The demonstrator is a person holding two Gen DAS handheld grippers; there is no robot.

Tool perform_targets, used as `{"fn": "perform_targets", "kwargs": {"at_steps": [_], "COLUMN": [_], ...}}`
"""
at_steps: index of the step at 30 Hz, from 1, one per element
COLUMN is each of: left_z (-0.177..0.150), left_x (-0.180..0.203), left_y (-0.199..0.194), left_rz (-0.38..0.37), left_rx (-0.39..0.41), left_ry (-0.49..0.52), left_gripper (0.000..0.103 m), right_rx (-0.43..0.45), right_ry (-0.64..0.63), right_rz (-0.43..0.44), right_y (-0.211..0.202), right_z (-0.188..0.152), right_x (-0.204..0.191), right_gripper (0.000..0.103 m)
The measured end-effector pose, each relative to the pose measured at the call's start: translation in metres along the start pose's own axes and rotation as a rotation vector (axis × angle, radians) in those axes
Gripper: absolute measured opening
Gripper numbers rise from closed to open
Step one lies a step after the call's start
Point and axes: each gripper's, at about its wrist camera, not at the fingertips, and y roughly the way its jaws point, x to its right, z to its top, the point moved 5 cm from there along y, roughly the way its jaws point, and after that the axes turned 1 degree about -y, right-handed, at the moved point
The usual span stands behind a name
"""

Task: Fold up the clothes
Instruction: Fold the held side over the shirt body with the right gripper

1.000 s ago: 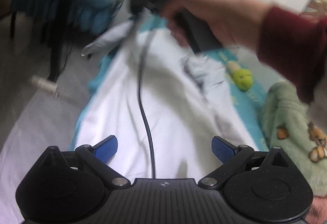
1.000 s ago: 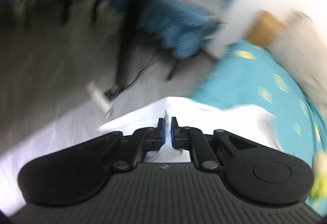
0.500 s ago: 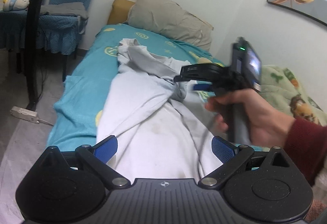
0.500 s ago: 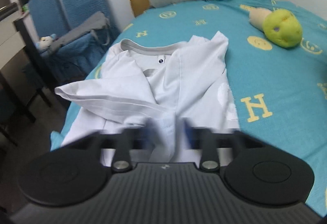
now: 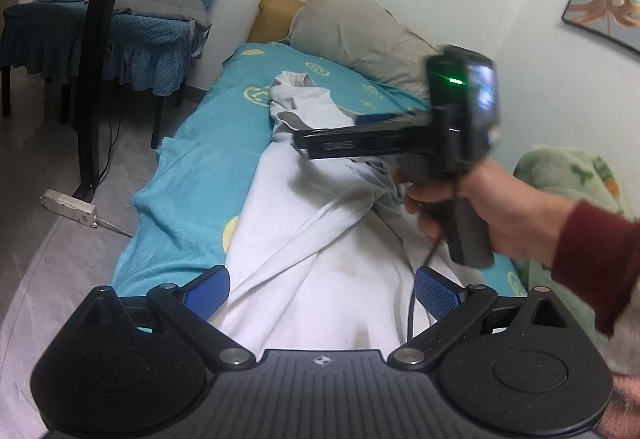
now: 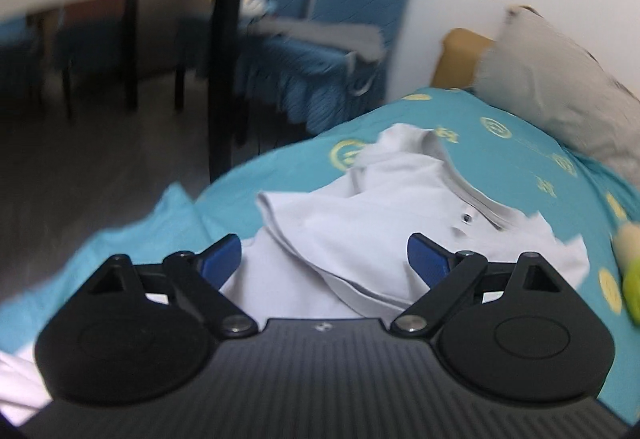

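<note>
Blur is noted across the right wrist view, so the chairs and the table edge beyond the right gripper [image 6: 325, 259] are soft, and a green object at its far right is cut off by the frame and cannot be identified. In the left wrist view, part of the white shirt's [image 5: 320, 239] upper end is hidden behind the right gripper [image 5: 320, 143], which is seen side-on, so its fingertips cannot be told apart there. The right hand [image 5: 480, 207], with a dark red sleeve [image 5: 592, 263], is wrapped round the handle, the tool held roughly level above the shirt. In its own view the right gripper's jaws are spread wide, nothing between the pads, the collar end of the shirt lying ahead and below. The left gripper [image 5: 322, 289] is likewise released, its blue pads [image 5: 208, 291] apart over the shirt's near end. The shirt lies rumpled on the teal bedsheet [image 5: 192, 175], a grey pillow [image 5: 360, 35] beyond it.
</note>
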Motion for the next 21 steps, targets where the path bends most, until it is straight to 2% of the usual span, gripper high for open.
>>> {"fn": "perform_targets", "kwargs": {"at_steps": [1, 2, 3, 4, 7, 9, 12, 14, 18, 21], "left_z": [-0.001, -0.002, -0.003, -0.004, -0.005, -0.006, -0.005, -0.003, -0.001, -0.001], "left_x": [0.001, 0.002, 0.002, 0.003, 0.006, 0.007, 0.01, 0.011, 0.011, 0.009], "left_y": [0.001, 0.001, 0.002, 0.002, 0.002, 0.001, -0.005, -0.007, -0.007, 0.0], "left_rz": [0.002, 0.004, 0.006, 0.007, 0.006, 0.002, -0.008, -0.019, -0.03, -0.005], "left_rx": [0.0, -0.001, -0.002, -0.004, -0.001, 0.007, 0.03, 0.05, 0.074, 0.061], "left_ry": [0.008, 0.016, 0.023, 0.03, 0.046, 0.052, 0.05, 0.045, 0.052, 0.057], "left_gripper": [0.1, 0.1, 0.1, 0.1, 0.1, 0.1, 0.1, 0.1, 0.1, 0.1], "right_rx": [-0.013, -0.034, -0.053, -0.062, -0.011, 0.052, 0.142, 0.157, 0.116, 0.056], "right_ry": [-0.017, -0.011, 0.013, 0.051, 0.206, 0.299, 0.46, 0.585, 0.852, 0.918], "right_rz": [-0.009, -0.028, -0.053, -0.072, -0.091, -0.112, -0.204, -0.286, -0.403, -0.409], "right_y": [0.006, 0.012, 0.016, 0.018, 0.01, -0.001, -0.016, -0.02, -0.013, 0.001], "right_z": [0.001, 0.001, 0.001, 0.0, 0.002, 0.006, 0.004, -0.01, -0.061, -0.092], "right_x": [-0.003, 0.0, 0.005, 0.01, 0.033, 0.049, 0.089, 0.121, 0.177, 0.193], "right_gripper": [0.06, 0.046, 0.024, 0.016, 0.007, 0.007, 0.005, 0.005, 0.005, 0.005]}}
